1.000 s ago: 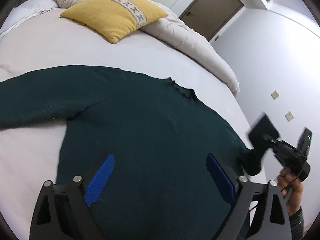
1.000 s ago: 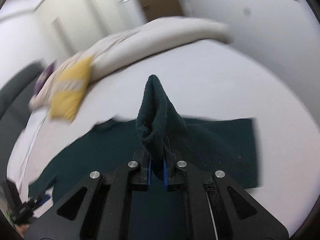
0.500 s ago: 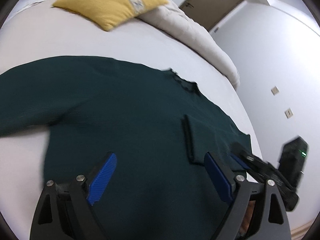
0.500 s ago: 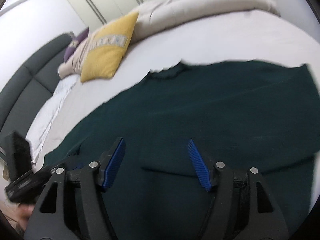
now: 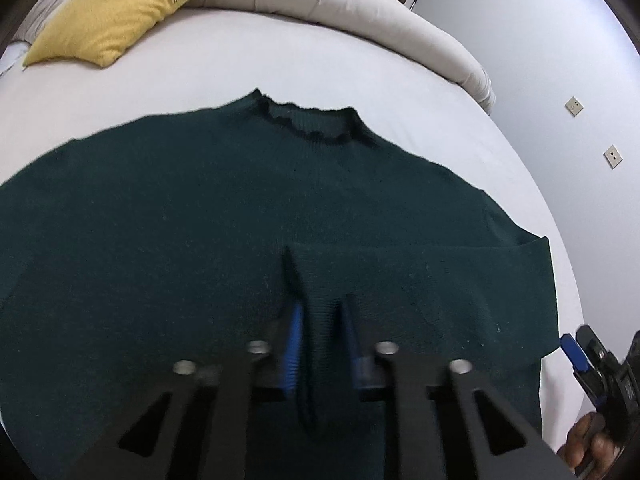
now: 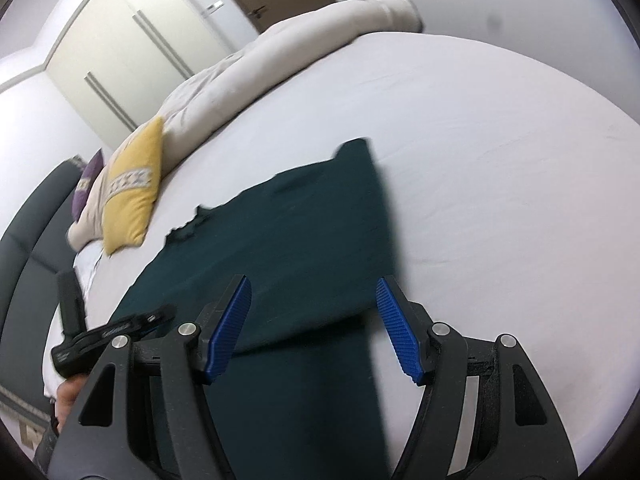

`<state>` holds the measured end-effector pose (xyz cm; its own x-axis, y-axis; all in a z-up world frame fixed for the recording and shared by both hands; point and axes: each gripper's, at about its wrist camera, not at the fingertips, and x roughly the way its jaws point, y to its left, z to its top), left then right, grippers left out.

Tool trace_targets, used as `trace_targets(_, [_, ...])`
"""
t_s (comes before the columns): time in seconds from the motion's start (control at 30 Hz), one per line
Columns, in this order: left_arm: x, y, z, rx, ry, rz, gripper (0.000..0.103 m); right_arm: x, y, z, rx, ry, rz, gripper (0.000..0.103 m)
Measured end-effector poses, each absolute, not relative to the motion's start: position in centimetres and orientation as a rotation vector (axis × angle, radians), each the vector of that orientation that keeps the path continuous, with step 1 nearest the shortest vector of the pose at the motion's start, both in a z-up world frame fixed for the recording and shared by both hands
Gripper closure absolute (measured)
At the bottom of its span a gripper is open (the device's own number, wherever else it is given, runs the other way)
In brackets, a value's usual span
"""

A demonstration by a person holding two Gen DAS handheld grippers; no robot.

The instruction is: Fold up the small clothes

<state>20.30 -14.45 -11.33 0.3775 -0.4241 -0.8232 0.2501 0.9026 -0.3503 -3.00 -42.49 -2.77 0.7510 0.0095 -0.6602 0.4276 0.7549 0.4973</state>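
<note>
A dark green knit sweater (image 5: 224,208) lies flat on the white bed, collar (image 5: 308,122) at the far side. Its right sleeve (image 5: 420,276) is folded across the body. My left gripper (image 5: 320,332) is nearly shut around the cuff end of that folded sleeve. My right gripper (image 6: 314,324) is open and empty above the sweater's (image 6: 288,232) right edge. It also shows at the lower right of the left wrist view (image 5: 588,364). The left gripper shows at the left of the right wrist view (image 6: 116,330).
A yellow cushion (image 5: 108,12) and a rolled beige duvet (image 5: 352,8) lie along the far side of the bed. A purple cushion (image 6: 86,190) and dark headboard (image 6: 28,236) are beyond. The bed's right edge (image 5: 560,248) runs beside a white wall with sockets.
My right gripper let go of the sleeve after laying it over the sweater's body and drew back to the right. My left gripper moved in and closed on the sleeve's cuff end.
</note>
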Motion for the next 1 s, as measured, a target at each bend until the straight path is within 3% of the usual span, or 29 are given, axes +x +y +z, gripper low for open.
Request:
trace_targets(0.4, [20.6, -9.6, -5.9, -0.211, 0.892, -0.413, 0.095, 3.1, -46.7, -3.5, 0.68, 0.741, -0.295, 0.04])
trace_targets(0.7, [23.2, -4.5, -9.4, -0.277, 0.924, -0.291, 0.095, 9.7, -46.2, -4.7, 0.614, 0.814, -0.302, 0.044])
trace_targets(0.9, [22.5, -4.3, -11.3, -0.283, 0.955, -0.297, 0.095, 12.7, -43.8, -5.8, 0.498, 0.899, -0.276, 0.064])
trace_targets(0.93, [22.5, -4.3, -11.3, -0.282, 0.957, -0.3, 0.095, 13.1, -43.5, -6.0, 0.483, 0.912, -0.274, 0.076])
trace_targets(1.0, [22.4, -4.4, -11.1, -0.273, 0.959, -0.305, 0.095, 13.8, -43.3, -6.1, 0.457, 0.936, -0.286, 0.09])
